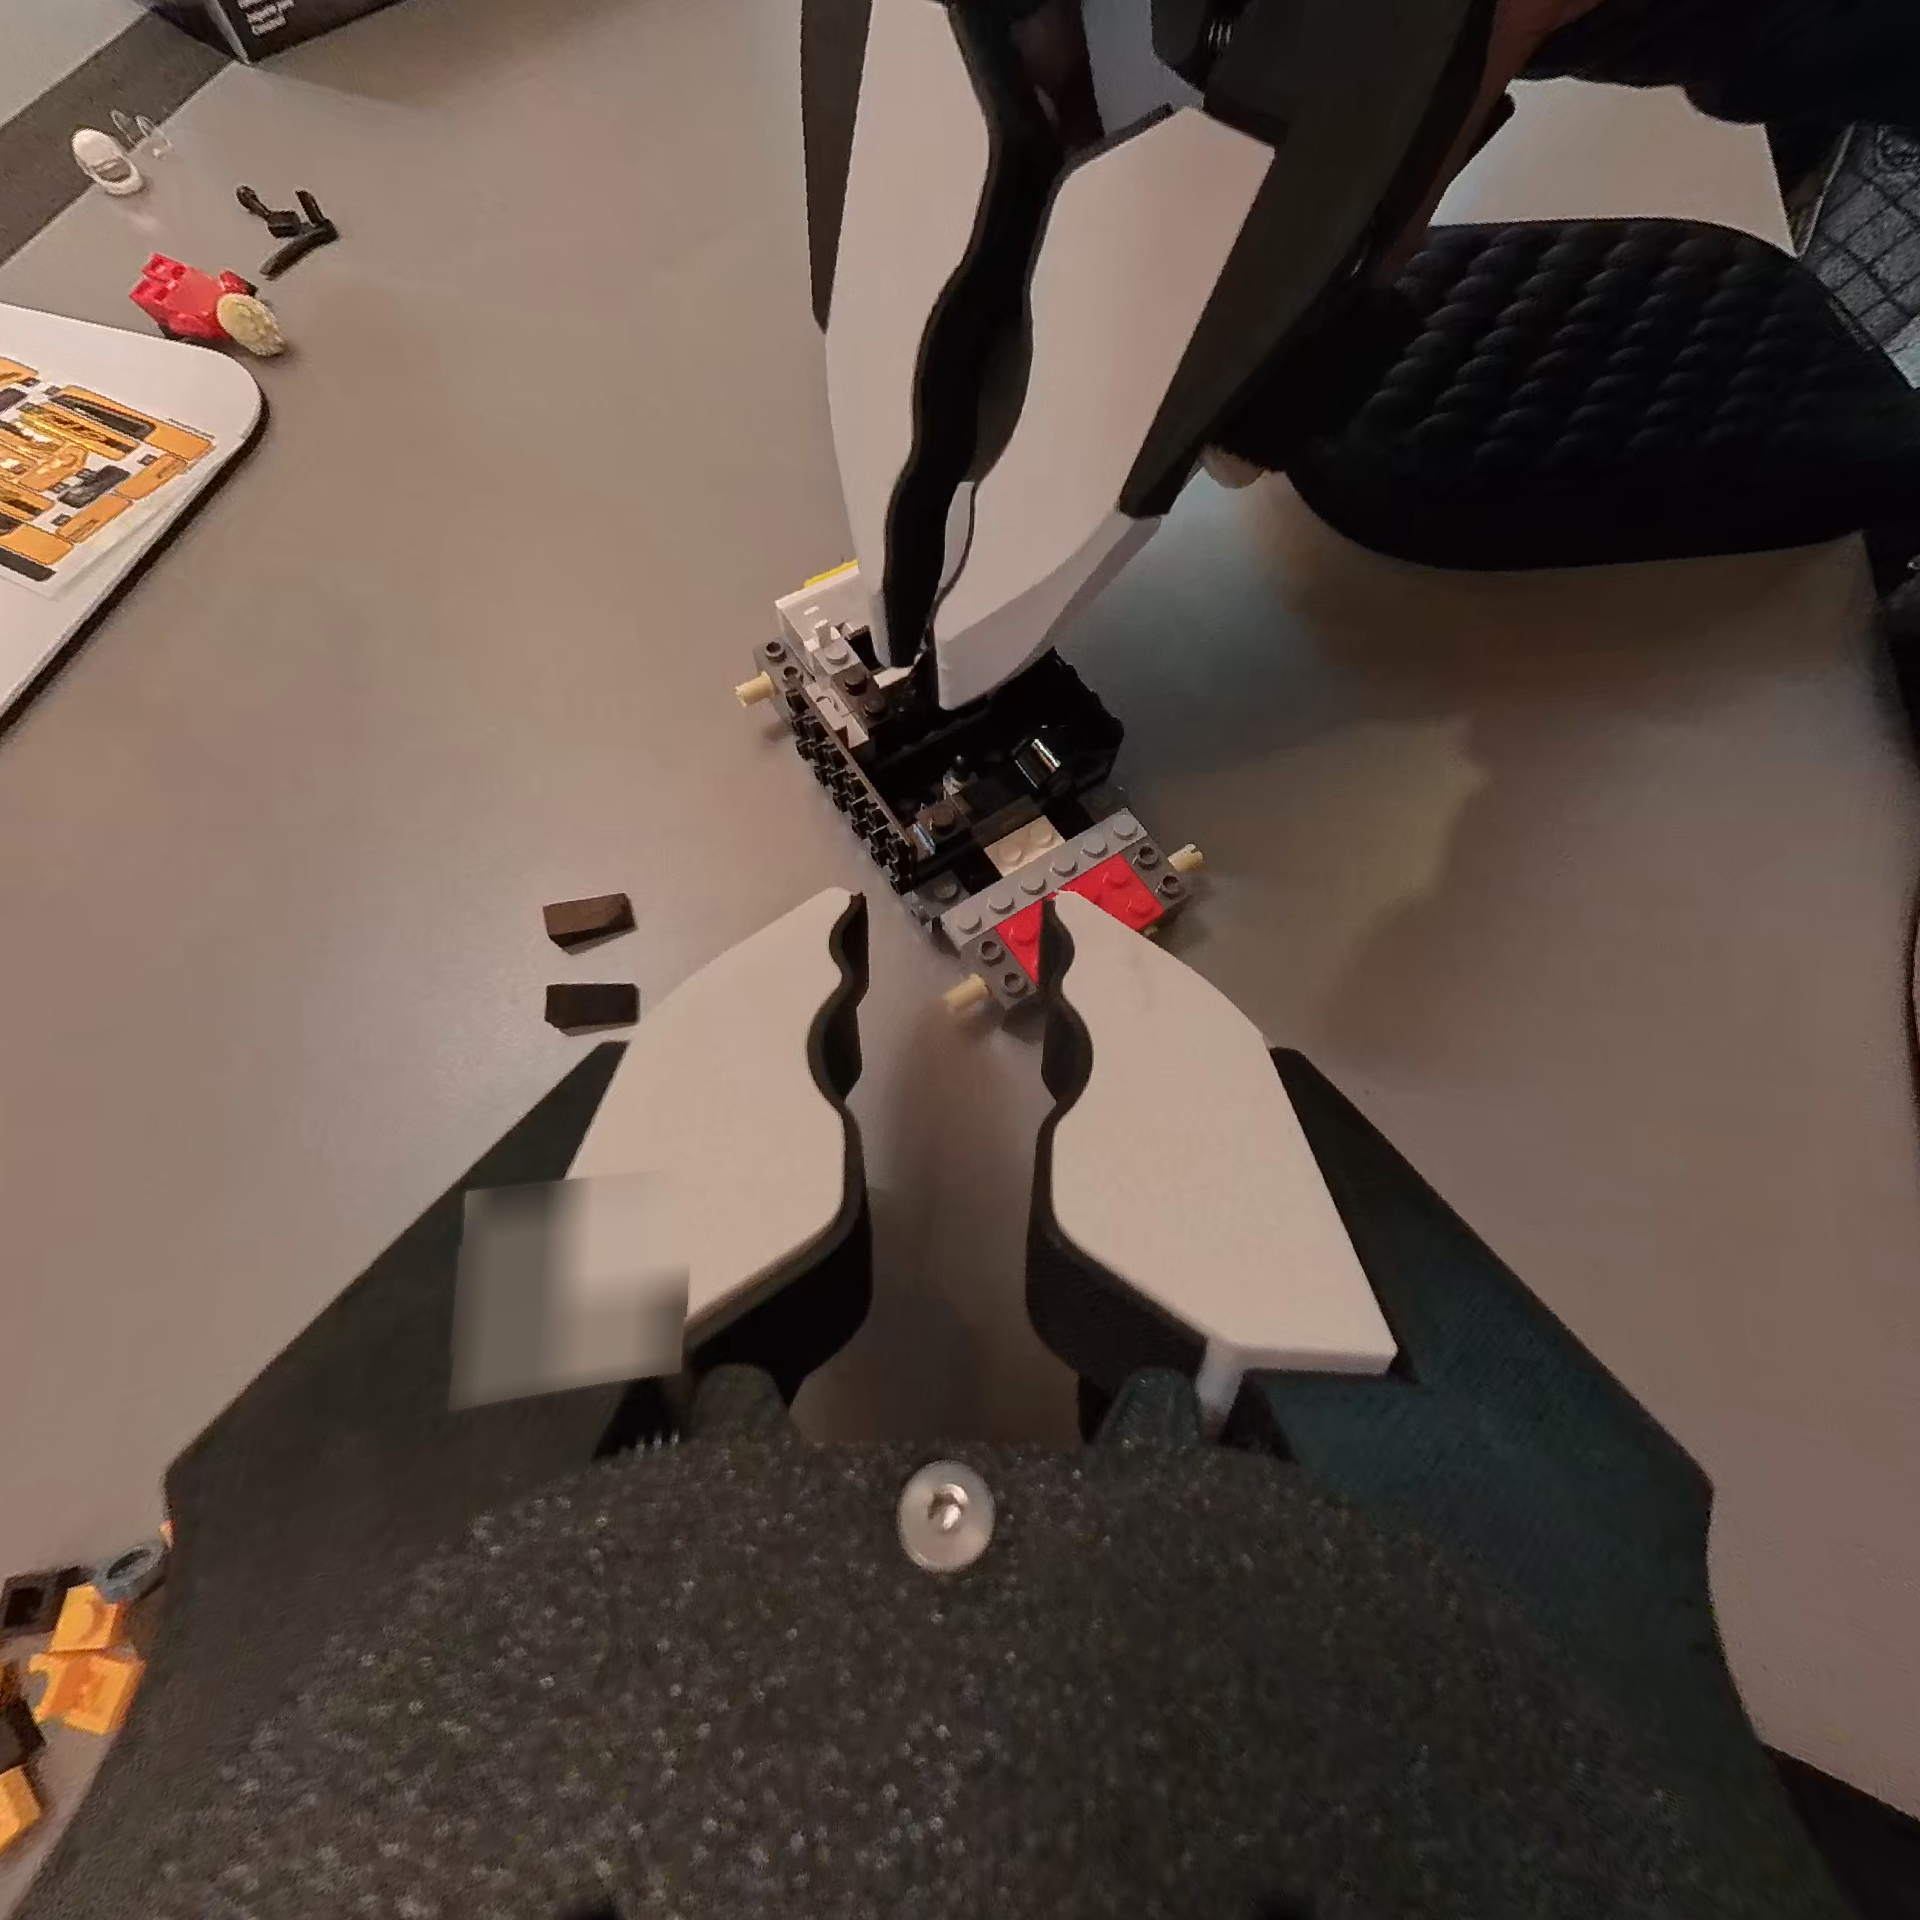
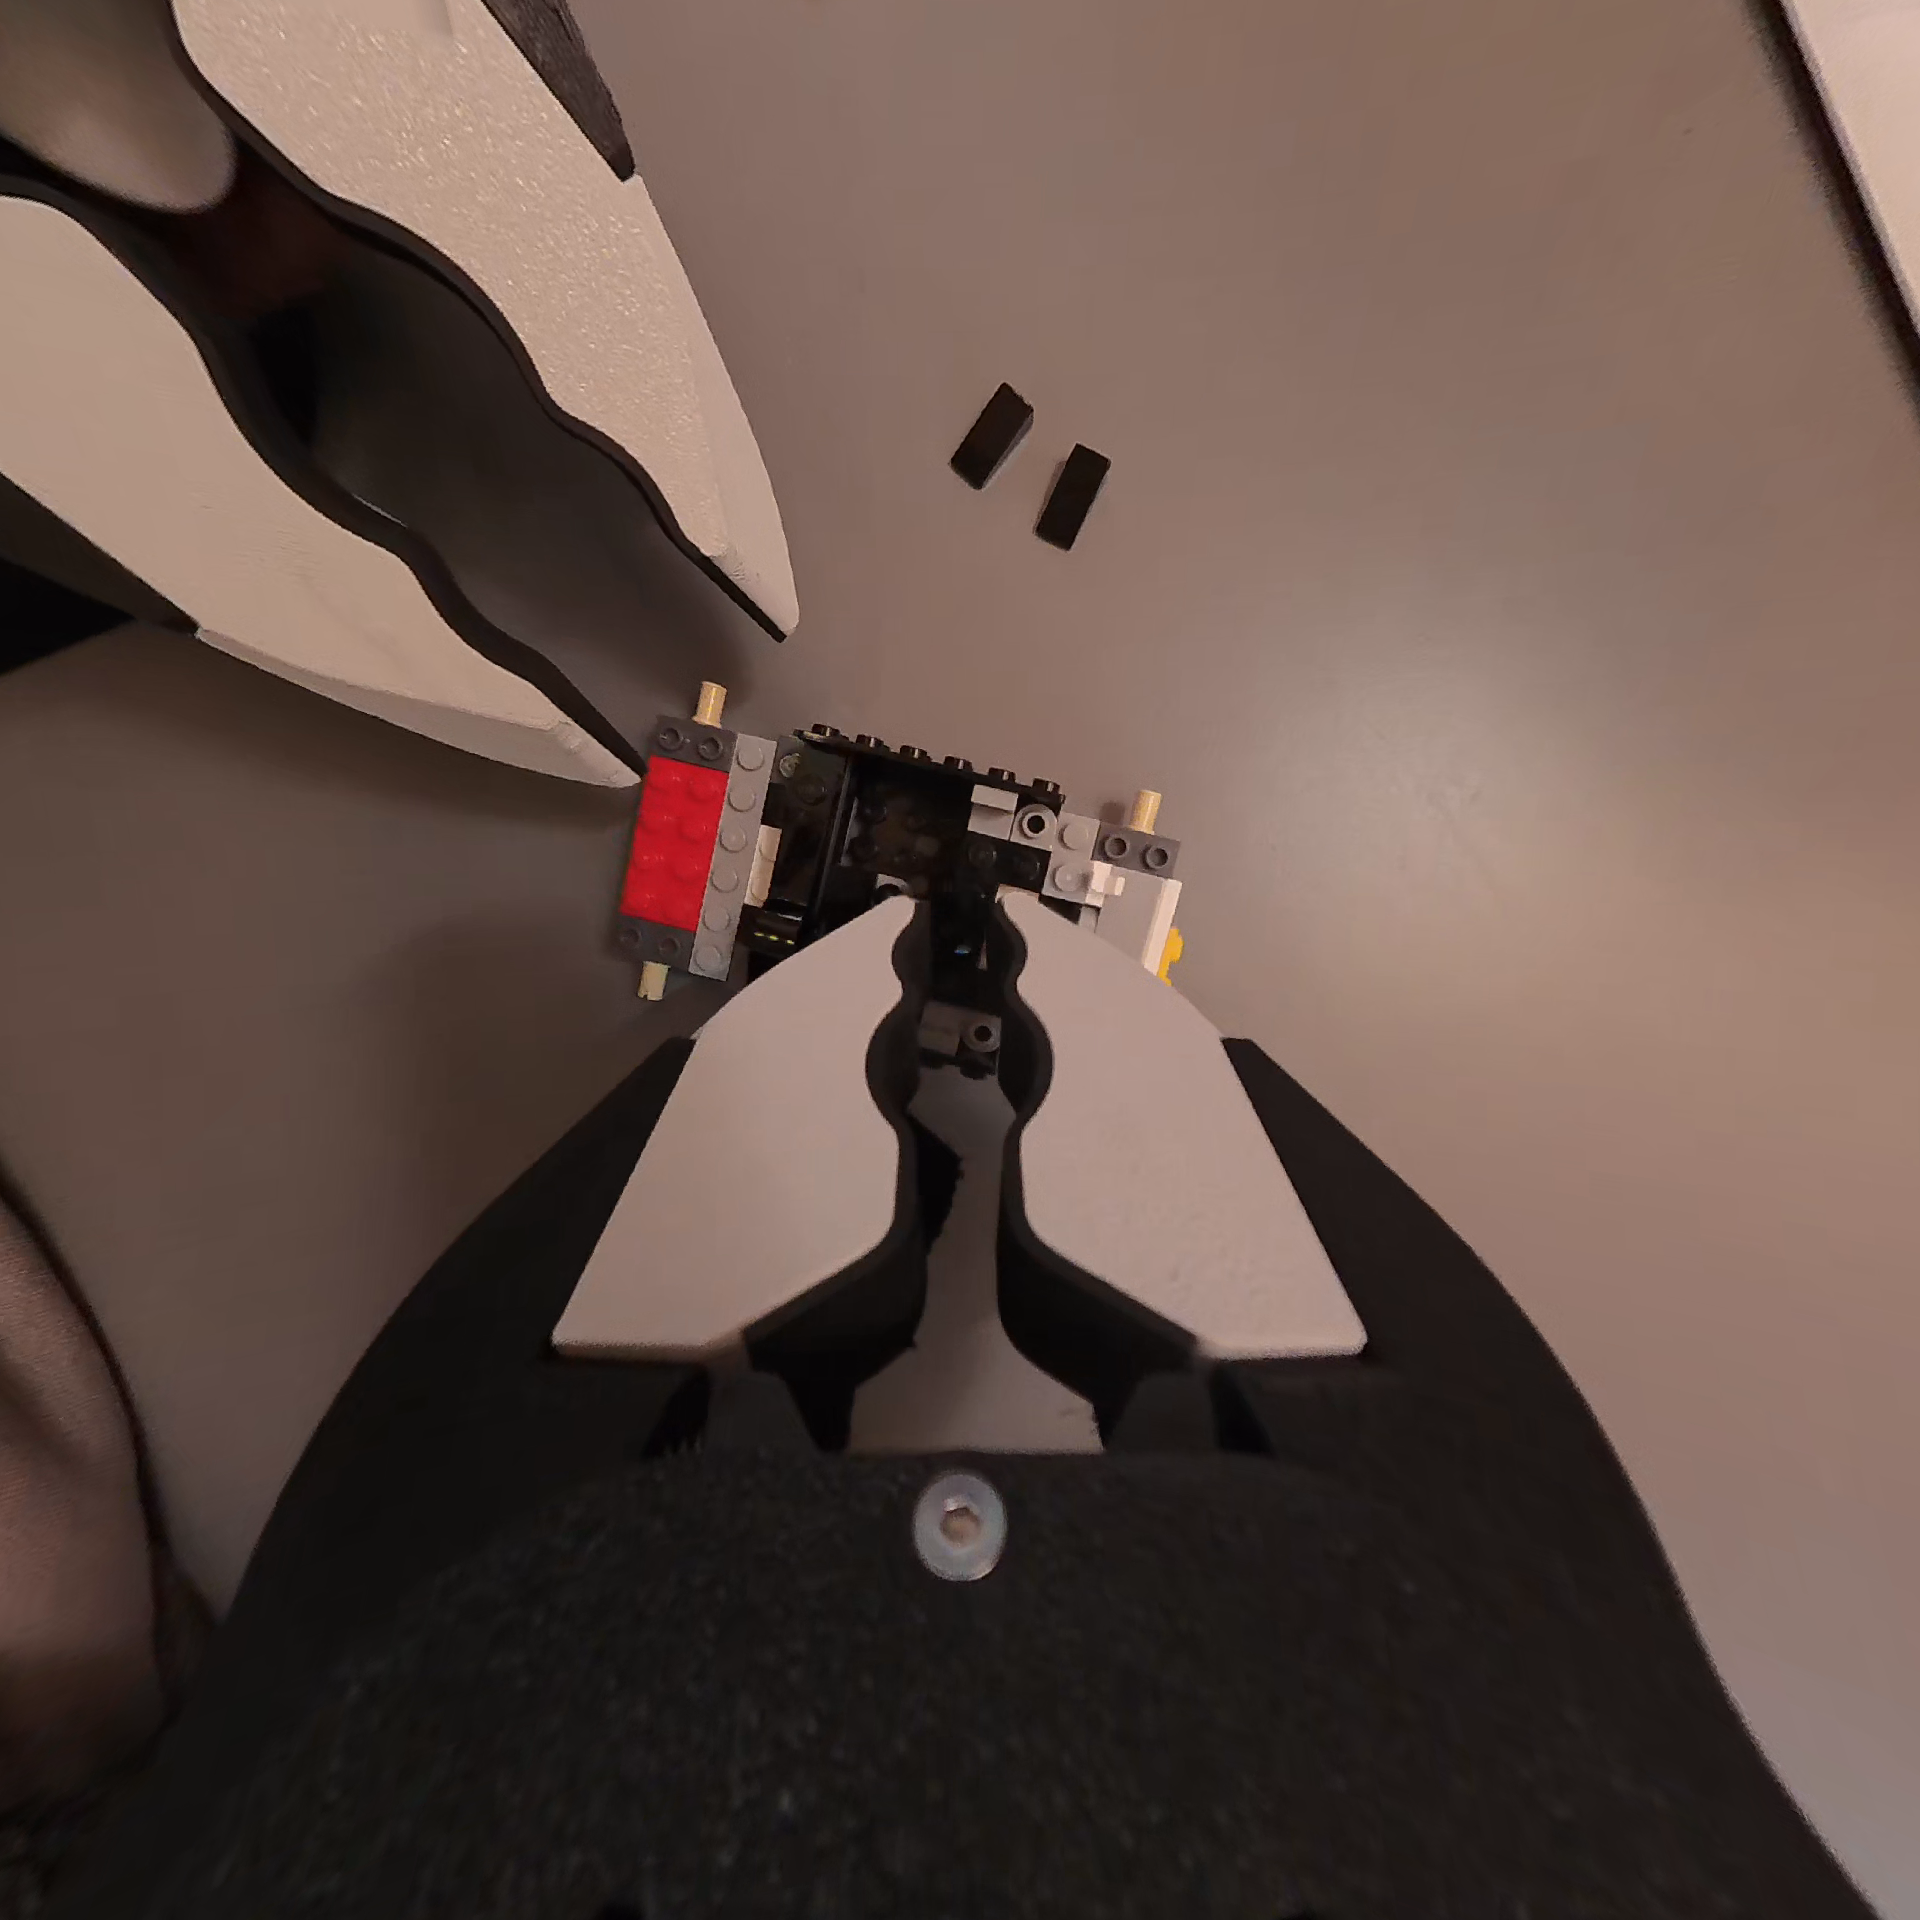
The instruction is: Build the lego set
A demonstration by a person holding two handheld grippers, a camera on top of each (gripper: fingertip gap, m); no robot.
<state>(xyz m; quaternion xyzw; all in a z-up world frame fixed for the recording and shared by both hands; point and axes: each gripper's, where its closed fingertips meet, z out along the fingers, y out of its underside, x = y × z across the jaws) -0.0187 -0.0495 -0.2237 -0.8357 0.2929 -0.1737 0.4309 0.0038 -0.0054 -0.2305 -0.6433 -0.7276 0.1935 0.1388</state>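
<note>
Right claw (image 2: 951, 914) pinching lego chassis (image 1: 940, 790), left claw (image 1: 956, 904) agape

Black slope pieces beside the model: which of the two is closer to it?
The slope piece lying farther from the left hand-held gripper; the other slope piece sits farther from the model.

It looks like an office or meeting room set up for hobby building: a plain grey table (image 1: 520, 623) with a rounded cut-out along its far edge, a black mesh office chair (image 1: 1621, 395) pushed up to that edge, patterned carpet (image 1: 1870, 239) beyond, and a printed sticker sheet (image 1: 83, 468) near the left edge.
</note>
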